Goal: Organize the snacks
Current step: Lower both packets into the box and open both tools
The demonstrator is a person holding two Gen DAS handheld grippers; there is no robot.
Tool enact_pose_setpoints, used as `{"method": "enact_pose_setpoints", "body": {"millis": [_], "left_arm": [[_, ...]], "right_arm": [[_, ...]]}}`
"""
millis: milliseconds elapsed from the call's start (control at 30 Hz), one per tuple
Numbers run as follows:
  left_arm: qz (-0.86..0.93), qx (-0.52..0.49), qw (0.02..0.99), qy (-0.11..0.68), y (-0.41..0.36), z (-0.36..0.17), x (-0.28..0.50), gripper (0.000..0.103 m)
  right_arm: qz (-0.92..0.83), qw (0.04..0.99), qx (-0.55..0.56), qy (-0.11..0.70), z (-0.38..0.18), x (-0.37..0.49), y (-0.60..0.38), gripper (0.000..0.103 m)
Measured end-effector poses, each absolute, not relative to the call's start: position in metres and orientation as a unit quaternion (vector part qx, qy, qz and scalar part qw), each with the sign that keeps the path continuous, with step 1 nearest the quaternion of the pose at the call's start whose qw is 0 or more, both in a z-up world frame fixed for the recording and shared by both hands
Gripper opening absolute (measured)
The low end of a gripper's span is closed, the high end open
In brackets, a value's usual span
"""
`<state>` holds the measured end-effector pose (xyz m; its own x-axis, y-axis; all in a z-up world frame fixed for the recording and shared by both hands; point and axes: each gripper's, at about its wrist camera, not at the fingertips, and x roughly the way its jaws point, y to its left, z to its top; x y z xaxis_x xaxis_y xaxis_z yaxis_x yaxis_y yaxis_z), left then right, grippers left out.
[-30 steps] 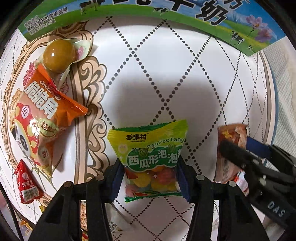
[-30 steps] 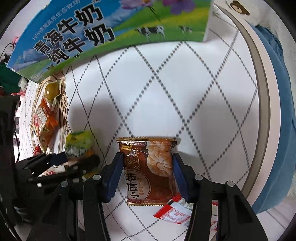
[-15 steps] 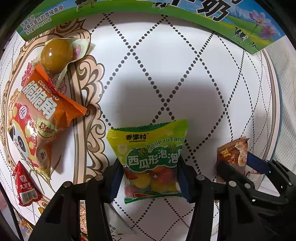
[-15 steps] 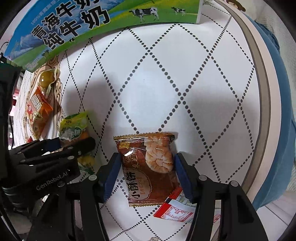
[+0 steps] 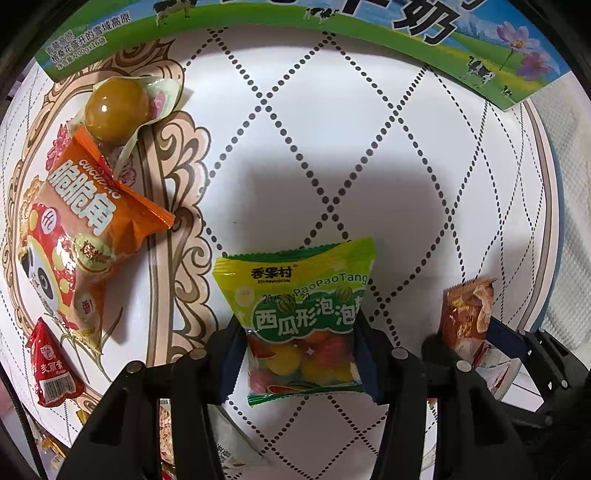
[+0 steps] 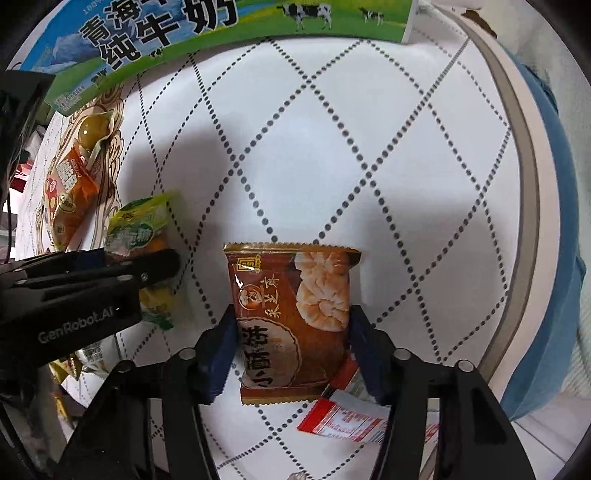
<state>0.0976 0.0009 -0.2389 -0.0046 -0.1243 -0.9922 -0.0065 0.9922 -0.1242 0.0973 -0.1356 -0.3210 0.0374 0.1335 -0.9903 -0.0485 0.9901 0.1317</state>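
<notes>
1. Pointing straight down over the table (image 5: 369, 129), the left gripper (image 5: 301, 354) has its two blue pads pressed against the sides of a green candy bag (image 5: 299, 317), so its jaws are narrowly parted and closed on that bag.
2. The green candy bag (image 6: 144, 236) hangs just above the white, diamond-patterned table (image 6: 369, 166), left of the middle as the right wrist camera sees it.
3. The right gripper (image 6: 291, 350) holds a brown biscuit packet (image 6: 291, 317) between its pads; its jaws have just been closing a little, with the packet between them and both pads touching its edges.
4. The brown biscuit packet (image 5: 467, 314) shows at the right edge of the left wrist view, upright, well apart from the candy bag.
5. A red and white sachet (image 6: 343, 421) lies on the table under the lower corner of the biscuit packet.
6. On the left part of the table lie an orange snack bag (image 5: 85, 236), a round yellow-brown sweet in a clear wrapper (image 5: 118, 109) touching its upper end, and a small red triangular packet (image 5: 50, 369) below it.
7. A milk carton box (image 6: 184, 33) with cows and green fields printed on it stands along the far side of the table.
</notes>
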Motion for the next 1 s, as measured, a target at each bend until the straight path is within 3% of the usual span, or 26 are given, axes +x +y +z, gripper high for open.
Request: {"method": "enact_pose_setpoints", "body": {"millis": [367,767,1000], "left_arm": [[-0.065,-0.067,0.723,0.684,0.003,-0.182,0.096,0.048],[-0.130,-0.123,0.797,0.577,0.021,-0.018,0.194,0.048],[-0.121,-0.121,0.774,0.609,0.020,-0.037,0.290,0.048]], "right_arm": [[0.083,0.755,0.076,0.646,-0.258,0.099,-0.153,0.058],[0.128,0.828,0.099,0.537,-0.110,0.205,-0.172,0.058],[0.110,0.826,0.072,0.549,-0.117,0.297,-0.163,0.058]]}}
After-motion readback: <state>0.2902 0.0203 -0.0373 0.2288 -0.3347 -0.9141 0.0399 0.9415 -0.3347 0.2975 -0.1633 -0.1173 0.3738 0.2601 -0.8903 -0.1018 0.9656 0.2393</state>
